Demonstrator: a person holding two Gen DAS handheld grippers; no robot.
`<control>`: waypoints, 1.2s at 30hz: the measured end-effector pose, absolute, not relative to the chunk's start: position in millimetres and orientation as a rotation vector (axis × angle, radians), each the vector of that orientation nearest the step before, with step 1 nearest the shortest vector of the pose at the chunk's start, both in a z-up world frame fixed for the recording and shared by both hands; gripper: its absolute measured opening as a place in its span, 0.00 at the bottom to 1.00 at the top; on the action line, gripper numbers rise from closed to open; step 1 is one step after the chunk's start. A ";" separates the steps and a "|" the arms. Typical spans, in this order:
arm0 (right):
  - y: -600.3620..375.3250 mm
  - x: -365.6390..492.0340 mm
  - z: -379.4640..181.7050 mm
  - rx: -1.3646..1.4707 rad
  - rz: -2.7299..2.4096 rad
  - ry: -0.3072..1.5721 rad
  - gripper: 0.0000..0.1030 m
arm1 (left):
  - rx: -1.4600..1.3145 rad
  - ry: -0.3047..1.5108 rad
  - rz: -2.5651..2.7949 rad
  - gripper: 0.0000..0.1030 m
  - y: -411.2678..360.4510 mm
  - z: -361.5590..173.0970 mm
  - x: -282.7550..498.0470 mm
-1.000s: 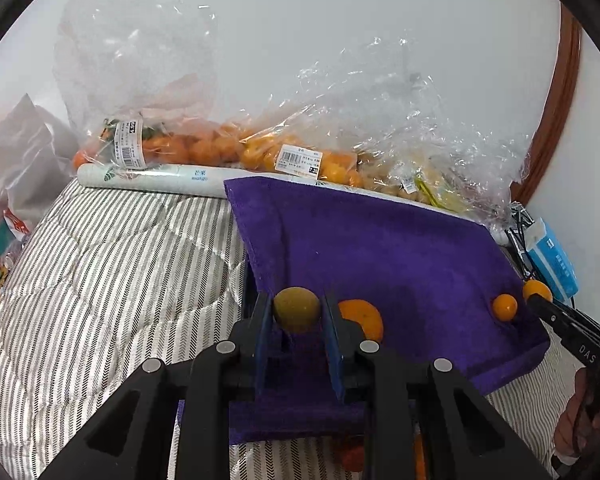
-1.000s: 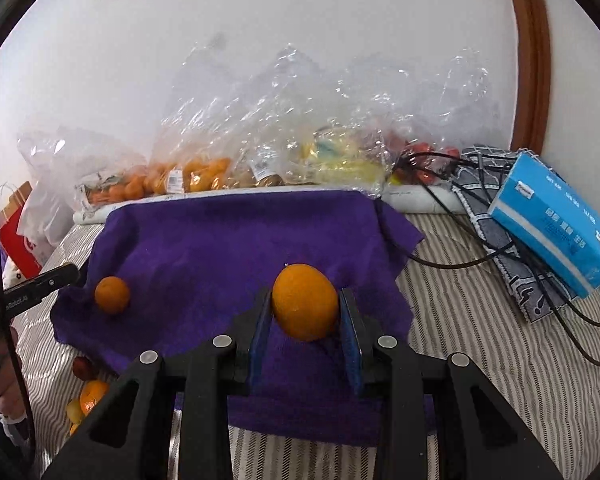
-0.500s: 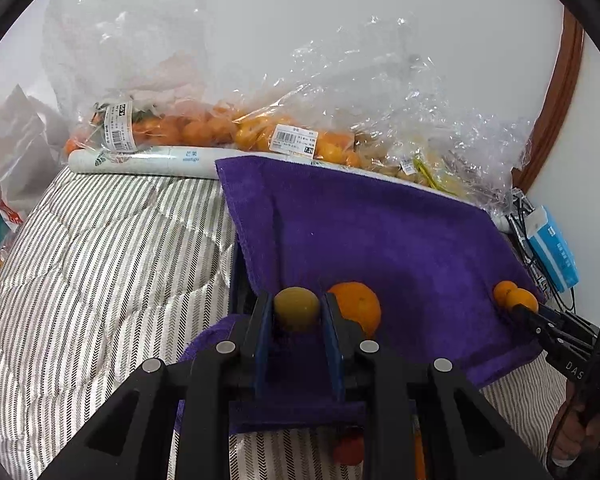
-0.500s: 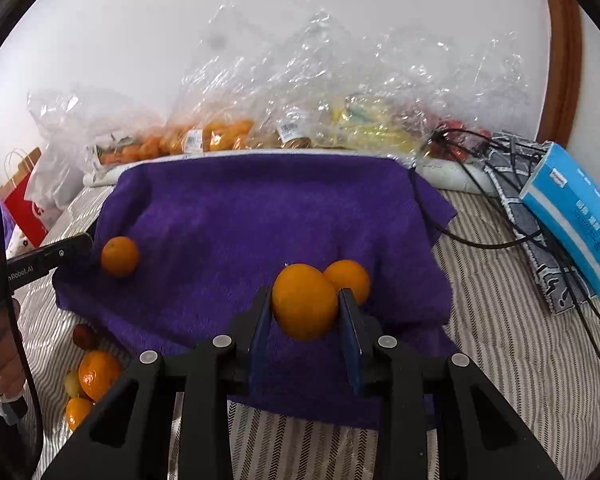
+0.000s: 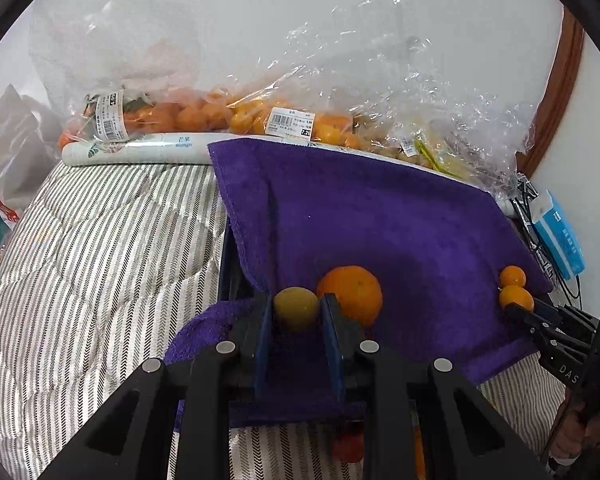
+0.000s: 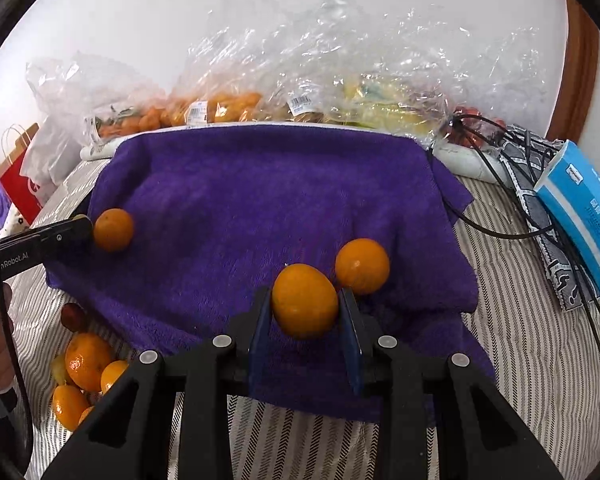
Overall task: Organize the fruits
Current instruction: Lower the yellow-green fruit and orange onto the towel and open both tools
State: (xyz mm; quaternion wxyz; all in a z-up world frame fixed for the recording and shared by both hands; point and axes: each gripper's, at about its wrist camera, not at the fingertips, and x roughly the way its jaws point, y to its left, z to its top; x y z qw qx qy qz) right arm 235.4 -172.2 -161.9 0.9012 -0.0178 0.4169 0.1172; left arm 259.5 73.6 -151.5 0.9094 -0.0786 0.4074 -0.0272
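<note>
A purple towel (image 5: 380,232) (image 6: 260,192) lies spread over striped bedding. My left gripper (image 5: 296,314) is shut on a small yellow-green fruit (image 5: 296,307), low over the towel's near left part. A large orange (image 5: 350,294) (image 6: 113,229) rests on the towel just behind it. My right gripper (image 6: 305,310) is shut on an orange (image 6: 304,300) (image 5: 516,298), above the towel's near right part. A second orange (image 6: 362,266) (image 5: 512,276) sits on the towel beside it. The left gripper's tip (image 6: 78,226) shows at the left of the right wrist view.
Clear plastic bags of oranges and other fruit (image 5: 260,116) (image 6: 340,92) line the wall behind the towel. A white roll (image 5: 136,150) lies at the back left. Loose fruit (image 6: 84,364) is piled beside the towel. A blue tissue pack (image 6: 580,216) and black cables (image 6: 500,232) lie at the right.
Both grippers have tipped down and come closer to the towel, each still gripping its fruit. The second orange on the towel has come into the right wrist view, beside the held one.
</note>
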 end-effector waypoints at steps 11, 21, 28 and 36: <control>-172.9 236.4 -162.3 -0.031 0.244 0.865 0.32 | -0.152 0.849 -0.050 0.23 72.6 -153.6 261.0; -173.4 229.0 -153.1 -0.033 0.261 0.817 0.32 | -0.153 0.852 -0.054 0.23 73.2 -153.2 261.1; -179.3 227.9 -145.1 0.011 0.259 0.786 0.41 | -0.165 0.833 -0.077 0.36 72.9 -148.2 257.9; -179.4 224.9 -140.6 0.028 0.246 0.751 0.45 | -0.161 0.792 -0.087 0.43 70.3 -138.5 252.1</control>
